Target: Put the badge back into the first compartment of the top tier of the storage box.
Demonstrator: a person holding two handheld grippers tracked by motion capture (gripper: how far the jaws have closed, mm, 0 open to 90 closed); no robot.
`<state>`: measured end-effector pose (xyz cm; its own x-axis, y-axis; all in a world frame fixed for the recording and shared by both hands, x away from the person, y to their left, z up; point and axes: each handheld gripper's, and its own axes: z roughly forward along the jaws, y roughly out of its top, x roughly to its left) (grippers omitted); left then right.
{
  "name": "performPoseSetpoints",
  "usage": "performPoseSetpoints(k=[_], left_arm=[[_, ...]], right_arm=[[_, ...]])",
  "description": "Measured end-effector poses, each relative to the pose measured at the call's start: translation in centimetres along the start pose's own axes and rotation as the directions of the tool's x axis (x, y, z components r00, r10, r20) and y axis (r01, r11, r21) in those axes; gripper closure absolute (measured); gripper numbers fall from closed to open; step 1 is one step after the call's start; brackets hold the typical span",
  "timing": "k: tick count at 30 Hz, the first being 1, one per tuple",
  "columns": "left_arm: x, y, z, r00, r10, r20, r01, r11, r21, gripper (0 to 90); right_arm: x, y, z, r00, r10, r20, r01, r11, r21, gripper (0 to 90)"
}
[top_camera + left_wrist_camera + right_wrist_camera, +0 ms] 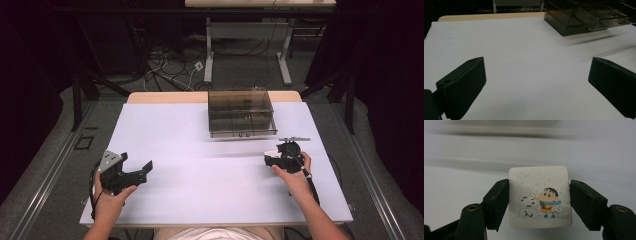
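White pack [539,197] clamped between right claw [539,202] jaws.

Dim room, dark at the left and right edges of the frame, with grey carpeted floor [240,65] across the upper middle. White-legged table [248,45] at top centre, tangled cables [165,67] on the floor to its left, black stand legs [87,87] at upper left. White surface [200,175] filling the lower middle, wooden edge [165,97] along its far side.
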<state>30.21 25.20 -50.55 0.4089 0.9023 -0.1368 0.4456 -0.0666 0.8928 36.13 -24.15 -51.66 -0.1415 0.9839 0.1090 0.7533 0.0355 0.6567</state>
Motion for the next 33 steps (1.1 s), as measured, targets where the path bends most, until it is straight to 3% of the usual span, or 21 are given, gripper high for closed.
performPoseSetpoints(k=[4,33], left_arm=[[0.0,0.0,0.0,1.0000,-0.001,0.001,0.001,1.0000,-0.001,1.5],[0.1,0.0,-0.1,1.0000,0.003,-0.002,-0.003,1.0000,-0.002,1.5]], right_arm=[[0.3,0.3,0.0,0.9999,0.015,-0.007,-0.015,1.000,0.001,32.8],[2.4,2.6,-0.1,0.9987,-0.016,-0.048,0.015,1.000,-0.006,32.8]])
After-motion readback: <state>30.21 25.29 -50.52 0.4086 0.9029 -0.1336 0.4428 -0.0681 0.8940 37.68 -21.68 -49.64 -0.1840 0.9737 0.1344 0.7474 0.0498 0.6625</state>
